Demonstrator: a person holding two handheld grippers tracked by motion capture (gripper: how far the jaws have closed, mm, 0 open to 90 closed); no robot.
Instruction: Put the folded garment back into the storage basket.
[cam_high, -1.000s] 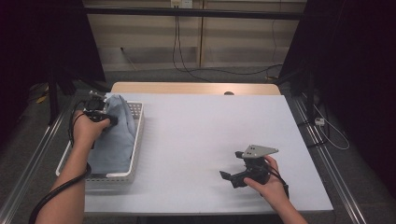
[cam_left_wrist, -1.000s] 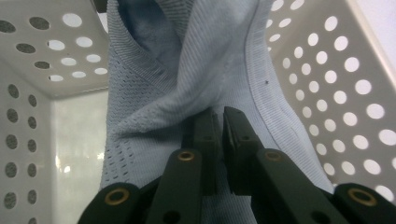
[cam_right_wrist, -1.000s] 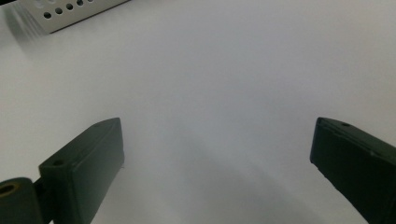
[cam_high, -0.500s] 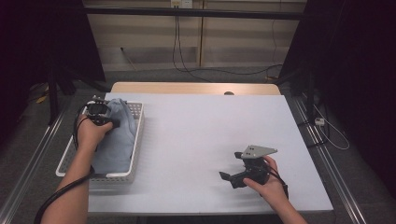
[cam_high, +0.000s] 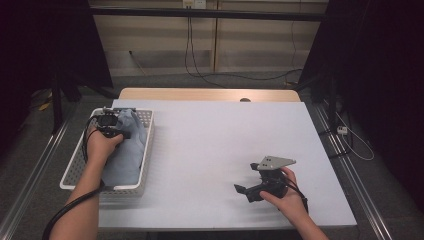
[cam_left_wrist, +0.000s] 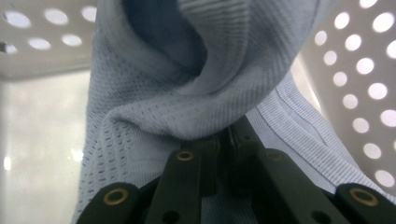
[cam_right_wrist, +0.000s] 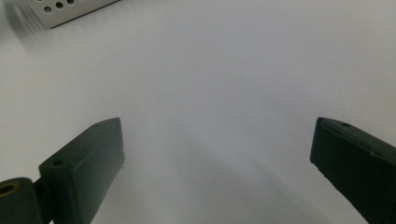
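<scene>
- Left gripper view: left gripper (cam_left_wrist: 224, 140) clamped on blue cloth (cam_left_wrist: 154, 102) in basket (cam_high: 145, 150), table's 9 o'clock
- right gripper (cam_right_wrist: 217, 163) jaws apart, idle
- next, probably lift it clear

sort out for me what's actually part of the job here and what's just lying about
In the job:
- left claw, shut on the cloth
- pale blue cloth, bunched in the basket
- white perforated basket at the table's left edge

Just lying about:
- right claw, open over bare table, holding nothing
- white table
- cables on the floor behind the table
</scene>
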